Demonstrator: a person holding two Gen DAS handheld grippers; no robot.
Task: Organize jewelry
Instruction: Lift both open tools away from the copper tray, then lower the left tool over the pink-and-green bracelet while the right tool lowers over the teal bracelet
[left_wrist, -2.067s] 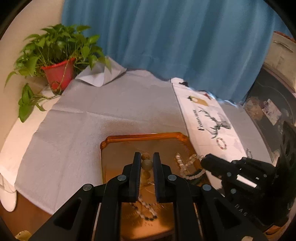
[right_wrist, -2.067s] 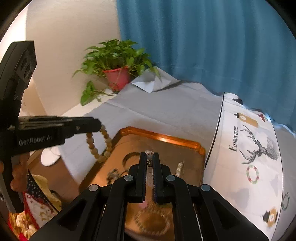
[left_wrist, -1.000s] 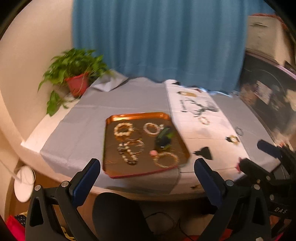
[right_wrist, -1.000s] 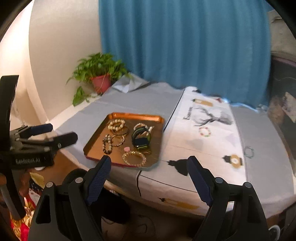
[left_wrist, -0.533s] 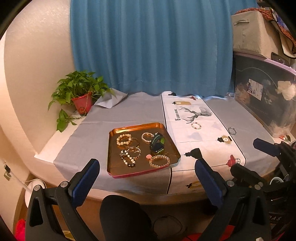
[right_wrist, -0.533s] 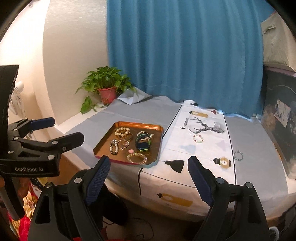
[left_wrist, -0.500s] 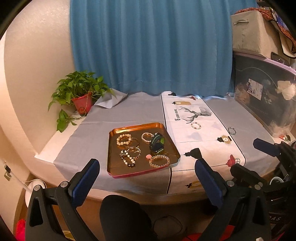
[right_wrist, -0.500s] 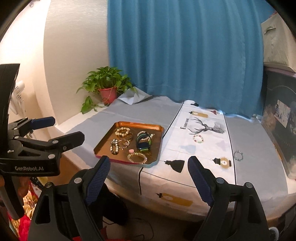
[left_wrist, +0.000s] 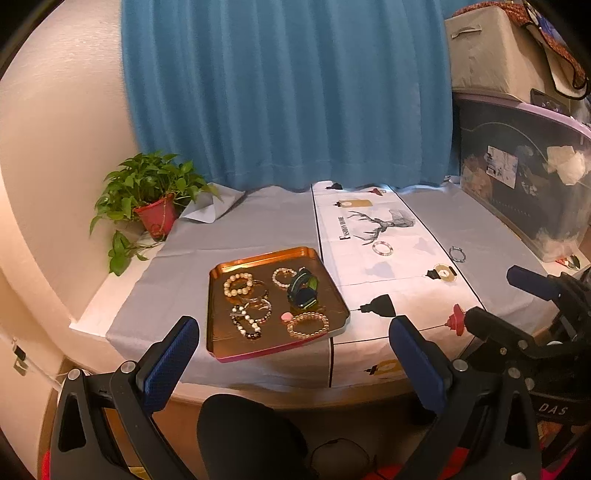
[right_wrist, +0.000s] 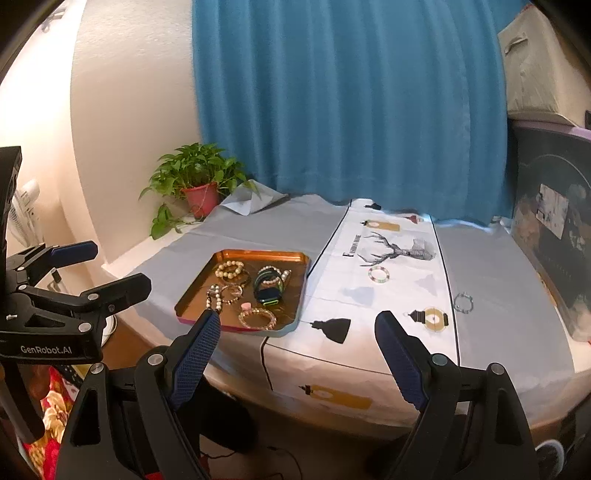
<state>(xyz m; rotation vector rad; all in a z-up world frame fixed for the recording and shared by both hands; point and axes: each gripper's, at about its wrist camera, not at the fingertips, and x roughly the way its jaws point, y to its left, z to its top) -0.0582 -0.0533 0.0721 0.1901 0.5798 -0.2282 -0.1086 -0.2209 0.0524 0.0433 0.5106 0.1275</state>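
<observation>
A copper tray near the table's front edge holds several bead bracelets and a dark watch. A small beaded ring and a metal bracelet lie on the cloth to the right. My left gripper is wide open and empty, held back from the table. My right gripper is also wide open and empty, off the table's front edge.
A potted plant stands at the back left. A printed runner with a deer crosses the grey tablecloth. A dark storage bin with a box on top stands at the right. A blue curtain hangs behind.
Both grippers let go of the bracelets they held over the tray, opened wide and pulled back from the table. In the last half second nothing has moved.
</observation>
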